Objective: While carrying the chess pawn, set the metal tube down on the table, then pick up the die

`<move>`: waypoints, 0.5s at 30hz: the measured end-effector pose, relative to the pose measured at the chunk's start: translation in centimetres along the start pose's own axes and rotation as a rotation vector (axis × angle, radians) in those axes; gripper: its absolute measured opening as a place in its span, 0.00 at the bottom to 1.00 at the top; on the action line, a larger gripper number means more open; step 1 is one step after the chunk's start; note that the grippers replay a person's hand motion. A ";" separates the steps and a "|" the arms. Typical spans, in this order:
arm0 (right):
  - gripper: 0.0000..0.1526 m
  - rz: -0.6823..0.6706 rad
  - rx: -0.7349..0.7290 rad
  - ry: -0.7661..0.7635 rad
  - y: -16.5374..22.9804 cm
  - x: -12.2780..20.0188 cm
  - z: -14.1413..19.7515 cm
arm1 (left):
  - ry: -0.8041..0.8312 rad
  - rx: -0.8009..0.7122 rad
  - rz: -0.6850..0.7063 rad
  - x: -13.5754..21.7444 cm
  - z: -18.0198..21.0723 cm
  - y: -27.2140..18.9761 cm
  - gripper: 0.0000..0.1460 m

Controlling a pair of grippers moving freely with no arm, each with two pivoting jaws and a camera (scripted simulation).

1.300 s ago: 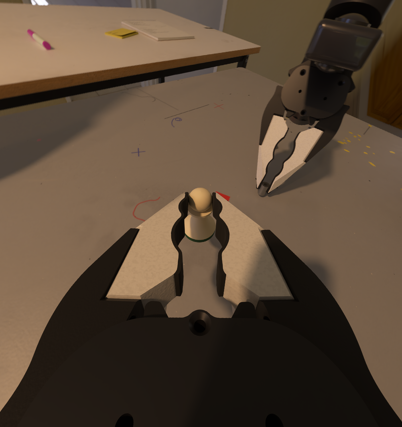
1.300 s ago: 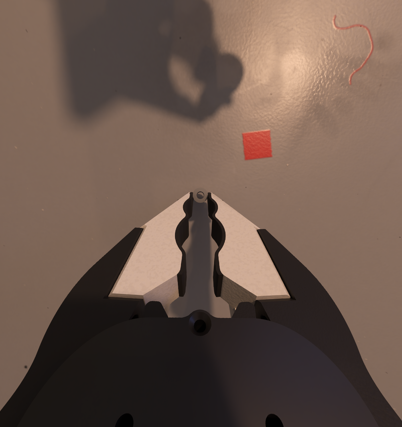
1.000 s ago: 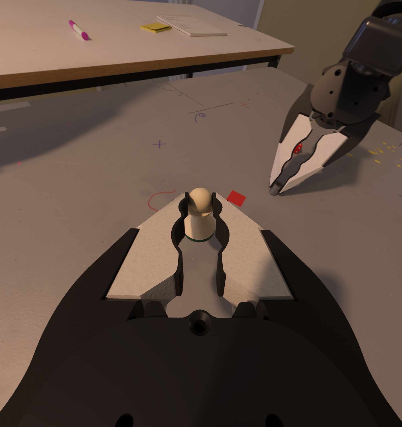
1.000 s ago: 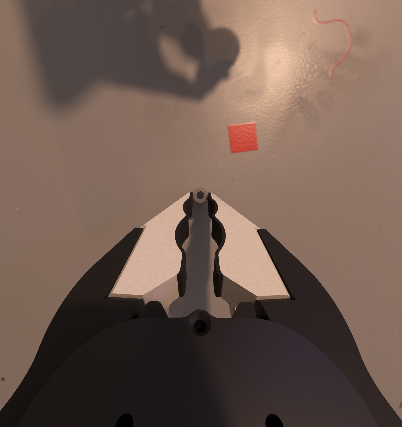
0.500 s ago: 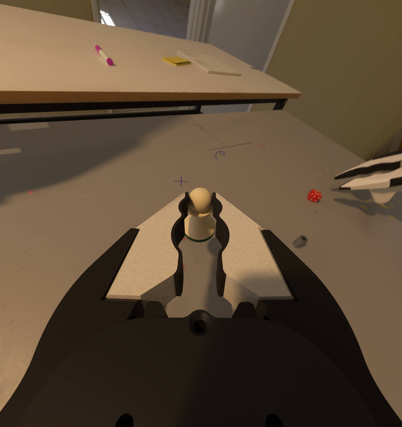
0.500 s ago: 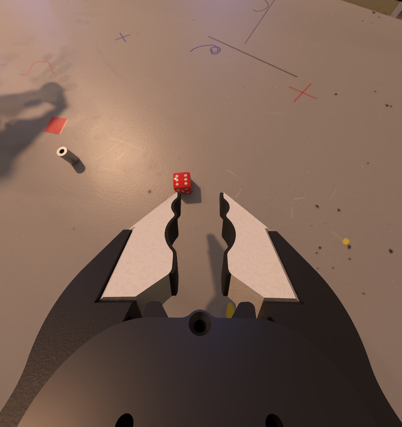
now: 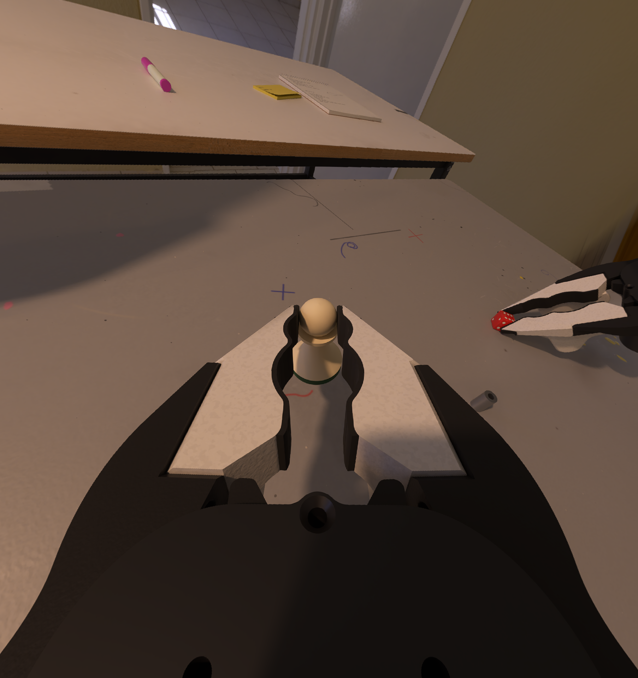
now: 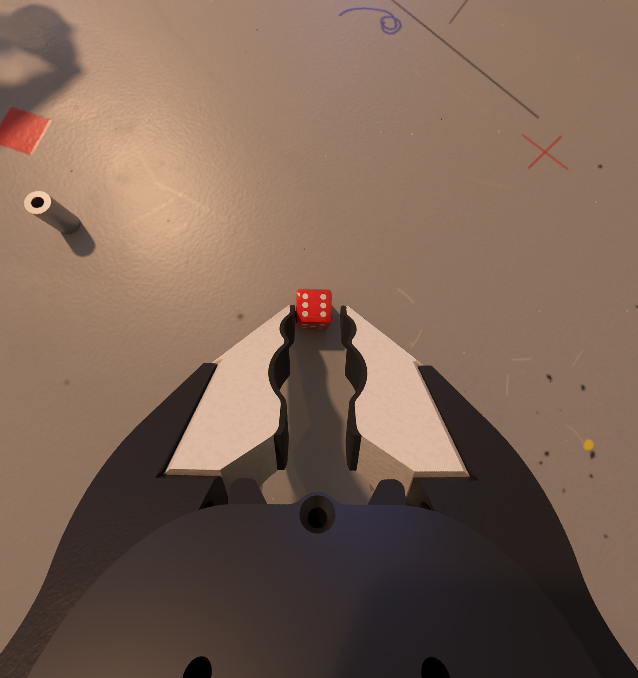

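My left gripper is shut on a cream chess pawn with a round head and holds it above the grey table. My right gripper is open, low over the table, with a red die between its fingertips. The left fingertip is at the die; a small gap shows on the right side. The left wrist view shows the right gripper and the die at far right. The short metal tube rests free on the table, left of the die, and also shows in the left wrist view.
A red square patch lies on the table beyond the tube. Pen marks and paint specks dot the surface. A second, higher table stands behind with a pink marker, a yellow pad and a notepad.
My right gripper let go of the tube, which now rests on the table, opened, moved to the die and now has it between its fingertips. My left gripper kept the pawn.
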State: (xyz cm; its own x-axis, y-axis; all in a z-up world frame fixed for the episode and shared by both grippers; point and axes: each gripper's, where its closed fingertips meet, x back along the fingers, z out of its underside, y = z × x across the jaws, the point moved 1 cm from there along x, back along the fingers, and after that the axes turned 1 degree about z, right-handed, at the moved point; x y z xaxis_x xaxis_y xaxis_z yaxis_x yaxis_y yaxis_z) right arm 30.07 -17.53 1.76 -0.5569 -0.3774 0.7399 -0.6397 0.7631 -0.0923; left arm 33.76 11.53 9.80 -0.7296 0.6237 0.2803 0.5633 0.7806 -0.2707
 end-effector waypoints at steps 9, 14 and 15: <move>0.12 0.006 0.013 -0.008 0.2 -0.3 -0.2 | 0.007 0.004 0.010 -0.1 0.2 -0.2 0.14; 0.12 0.023 0.025 -0.018 0.1 -0.1 -0.3 | -0.005 0.005 0.000 0.3 0.1 0.1 0.14; 0.12 0.024 0.027 -0.027 0.2 0.0 -0.6 | -0.009 -0.001 -0.009 0.4 0.1 0.2 0.14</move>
State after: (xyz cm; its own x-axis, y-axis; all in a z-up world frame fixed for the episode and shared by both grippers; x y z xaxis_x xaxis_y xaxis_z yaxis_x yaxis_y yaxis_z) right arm 30.23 -17.12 2.15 -0.5858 -0.3734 0.7193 -0.6401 0.7575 -0.1281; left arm 33.57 11.98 9.79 -0.7383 0.6162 0.2743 0.5569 0.7863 -0.2675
